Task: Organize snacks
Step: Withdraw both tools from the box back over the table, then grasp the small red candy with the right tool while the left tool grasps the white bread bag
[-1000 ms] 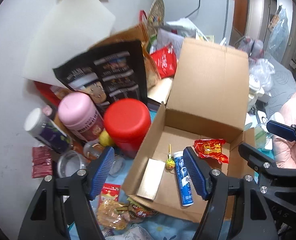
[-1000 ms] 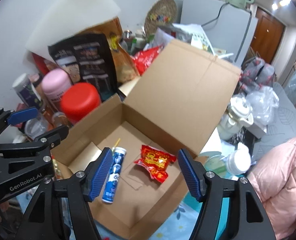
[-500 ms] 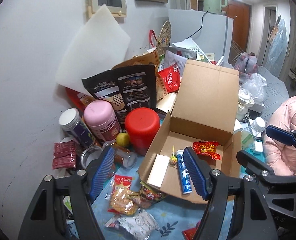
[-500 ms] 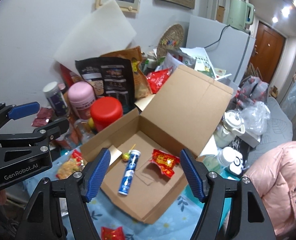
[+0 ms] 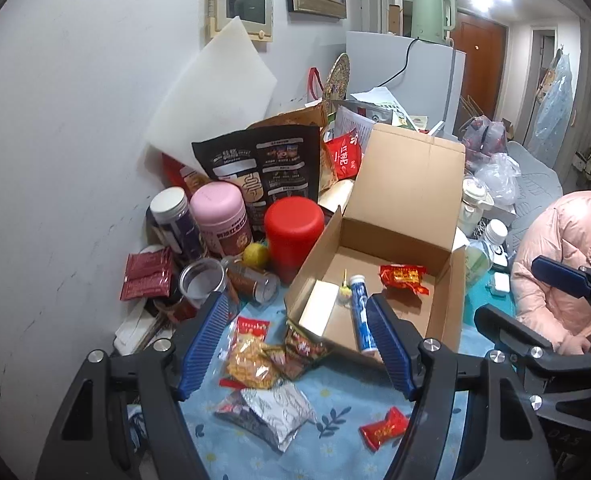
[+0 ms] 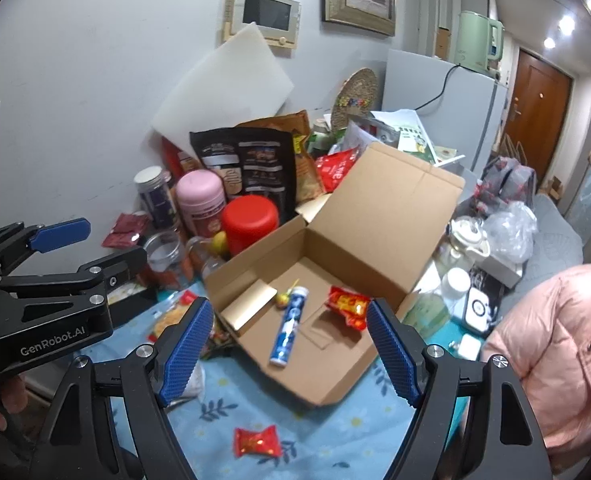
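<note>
- Hovering near the table edge, the left gripper [image 5: 297, 342] and right gripper [image 6: 289, 346] both hold their fingers spread wide, gripping nothing.
- Inside the open cardboard box [image 6: 391, 216] lie a blue tube [image 6: 288, 326], a lollipop [image 6: 284, 298] and a red packet [image 6: 347, 304].
- On the near tablecloth [image 6: 335, 432] sits a red candy [image 6: 255, 441]; left of the box, loose snack packets [image 5: 255, 360].

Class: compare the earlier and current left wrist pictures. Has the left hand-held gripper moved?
Yes. The left hand-held gripper has pulled back and up from the box: the box looks smaller now, and more wall and cloth show.
</note>
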`<state>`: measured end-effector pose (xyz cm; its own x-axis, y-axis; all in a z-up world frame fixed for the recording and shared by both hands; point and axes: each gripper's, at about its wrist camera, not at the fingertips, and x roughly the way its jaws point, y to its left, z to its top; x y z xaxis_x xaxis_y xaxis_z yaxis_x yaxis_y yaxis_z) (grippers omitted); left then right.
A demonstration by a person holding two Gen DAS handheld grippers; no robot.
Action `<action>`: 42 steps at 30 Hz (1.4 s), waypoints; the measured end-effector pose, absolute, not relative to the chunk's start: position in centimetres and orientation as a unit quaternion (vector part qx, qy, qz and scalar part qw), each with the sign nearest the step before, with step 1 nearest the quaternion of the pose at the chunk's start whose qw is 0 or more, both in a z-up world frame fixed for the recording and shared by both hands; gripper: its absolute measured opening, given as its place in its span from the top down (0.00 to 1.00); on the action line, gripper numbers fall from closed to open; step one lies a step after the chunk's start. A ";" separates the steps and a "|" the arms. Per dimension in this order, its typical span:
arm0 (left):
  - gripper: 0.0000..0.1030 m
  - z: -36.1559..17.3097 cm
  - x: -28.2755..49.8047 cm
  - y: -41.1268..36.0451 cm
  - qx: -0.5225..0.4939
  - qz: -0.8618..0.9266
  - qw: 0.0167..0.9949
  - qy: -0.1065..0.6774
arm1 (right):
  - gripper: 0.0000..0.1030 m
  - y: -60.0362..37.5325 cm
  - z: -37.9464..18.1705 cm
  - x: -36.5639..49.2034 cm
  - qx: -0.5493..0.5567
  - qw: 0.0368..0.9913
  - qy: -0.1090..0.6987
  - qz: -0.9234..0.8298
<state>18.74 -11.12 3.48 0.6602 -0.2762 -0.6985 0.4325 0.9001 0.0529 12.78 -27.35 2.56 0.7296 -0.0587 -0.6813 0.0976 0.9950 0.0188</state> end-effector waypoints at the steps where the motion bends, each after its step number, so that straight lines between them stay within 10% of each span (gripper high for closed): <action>1: 0.31 3.3 18.4 -10.9 0.108 -0.195 0.904 0.365 | 0.22 -27.2 2.4 12.5 0.029 0.929 0.367 -0.040; 42: 0.31 -13.4 16.2 -5.1 0.085 -0.185 0.843 0.498 | 0.22 -23.3 -17.3 10.1 0.081 0.840 0.536 0.014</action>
